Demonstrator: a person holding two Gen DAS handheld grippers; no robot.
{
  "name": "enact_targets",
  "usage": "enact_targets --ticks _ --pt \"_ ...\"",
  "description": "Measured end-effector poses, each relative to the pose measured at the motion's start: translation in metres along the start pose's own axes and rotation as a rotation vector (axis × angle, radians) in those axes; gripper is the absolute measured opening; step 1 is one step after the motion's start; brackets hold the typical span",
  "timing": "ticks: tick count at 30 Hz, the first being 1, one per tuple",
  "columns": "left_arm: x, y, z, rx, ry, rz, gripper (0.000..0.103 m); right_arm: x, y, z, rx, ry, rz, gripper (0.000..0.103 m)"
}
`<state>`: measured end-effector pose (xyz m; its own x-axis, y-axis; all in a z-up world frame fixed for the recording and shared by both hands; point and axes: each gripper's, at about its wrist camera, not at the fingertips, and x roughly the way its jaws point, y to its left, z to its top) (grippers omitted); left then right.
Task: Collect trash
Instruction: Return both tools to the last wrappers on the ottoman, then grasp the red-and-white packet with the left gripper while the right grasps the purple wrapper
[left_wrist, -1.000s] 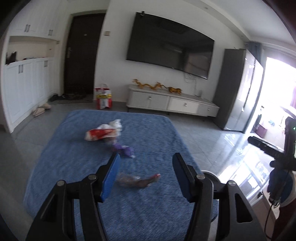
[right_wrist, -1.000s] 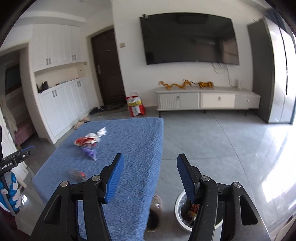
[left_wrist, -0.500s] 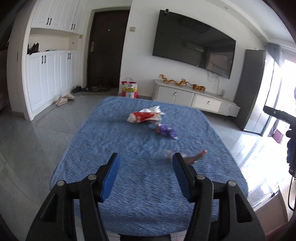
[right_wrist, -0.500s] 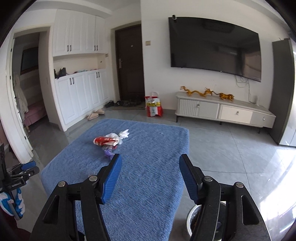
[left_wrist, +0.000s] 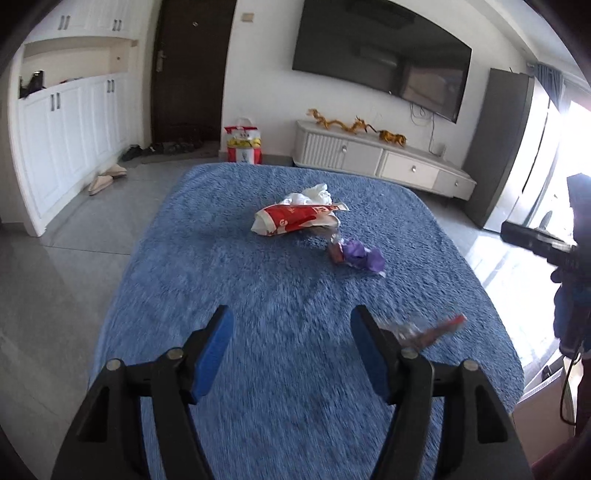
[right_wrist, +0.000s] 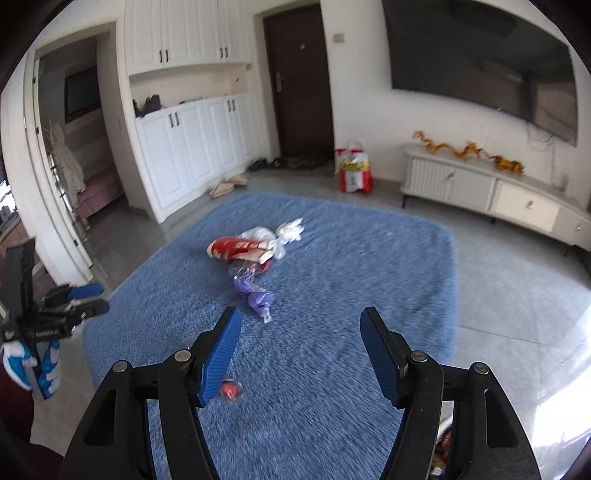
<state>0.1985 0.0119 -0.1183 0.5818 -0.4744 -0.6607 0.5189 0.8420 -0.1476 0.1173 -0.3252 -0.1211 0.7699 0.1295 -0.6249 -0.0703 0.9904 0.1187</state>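
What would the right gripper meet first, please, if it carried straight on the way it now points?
Probably bare blue rug. The right gripper is open and empty, angled down at the pile between its fingers. The purple wrapper lies just beyond and left of that line, though depth is hard to judge.

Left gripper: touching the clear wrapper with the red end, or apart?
Cannot tell. In the left wrist view the clear wrapper runs behind the right-hand finger of the open left gripper, so any gap is hidden; nothing sits between the jaws.
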Motion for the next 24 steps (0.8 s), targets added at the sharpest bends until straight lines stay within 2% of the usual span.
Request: enact_targets --ticks 6,10,18,24 --pt "0.069 0.012 0.052 0.091 0.039 -0.080 0.064 0.050 0.007 0.008 -0.026 0.065 0.071 0.066" --pt "0.114 0.023 0.083 0.109 0.068 -0.157 0.064 0.078 0.011 0.016 -0.043 0.098 0.109 0.066" --pt "0.186 0.052 0.127 0.023 0.134 -0.288 0.068 0.129 0.023 0.028 -0.086 0.160 0.167 0.066" --pt "0.230 0.065 0.132 -0.041 0.213 -0.327 0.069 0.163 0.033 0.032 -0.103 0.199 0.213 0.066"
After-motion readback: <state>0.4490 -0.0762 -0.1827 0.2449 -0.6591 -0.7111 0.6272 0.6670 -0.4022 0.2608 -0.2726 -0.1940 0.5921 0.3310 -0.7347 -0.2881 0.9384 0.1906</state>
